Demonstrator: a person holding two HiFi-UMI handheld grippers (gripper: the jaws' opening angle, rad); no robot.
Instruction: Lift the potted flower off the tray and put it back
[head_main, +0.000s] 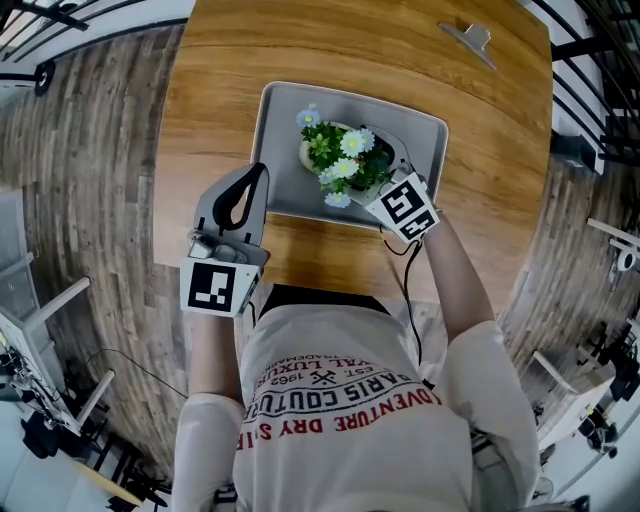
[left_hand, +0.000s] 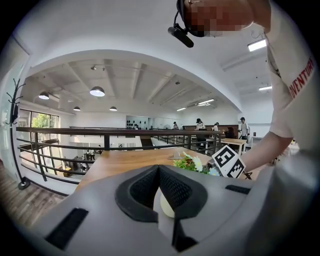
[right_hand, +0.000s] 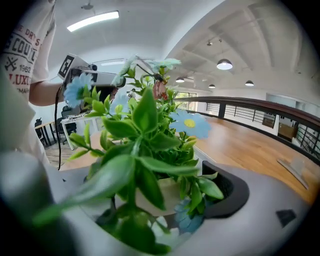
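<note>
The potted flower (head_main: 343, 160), a cream pot with green leaves and white and blue blossoms, stands within the grey tray (head_main: 280, 150) on the round wooden table (head_main: 220, 90). My right gripper (head_main: 386, 172) reaches in from the near right, its jaws closed around the pot. In the right gripper view the pot (right_hand: 162, 192) fills the space between the jaws of my right gripper (right_hand: 165, 186), and leaves hide the left jaw. My left gripper (head_main: 260, 172) hovers at the tray's near left edge, shut and holding nothing. In the left gripper view the jaws of my left gripper (left_hand: 159, 168) meet at the tip.
A small metal clip-like object (head_main: 470, 38) lies at the table's far right. Black railings (left_hand: 75, 132) run beyond the table's far side. Wooden floor (head_main: 90, 180) surrounds the table, and white desks stand at both lower corners of the head view.
</note>
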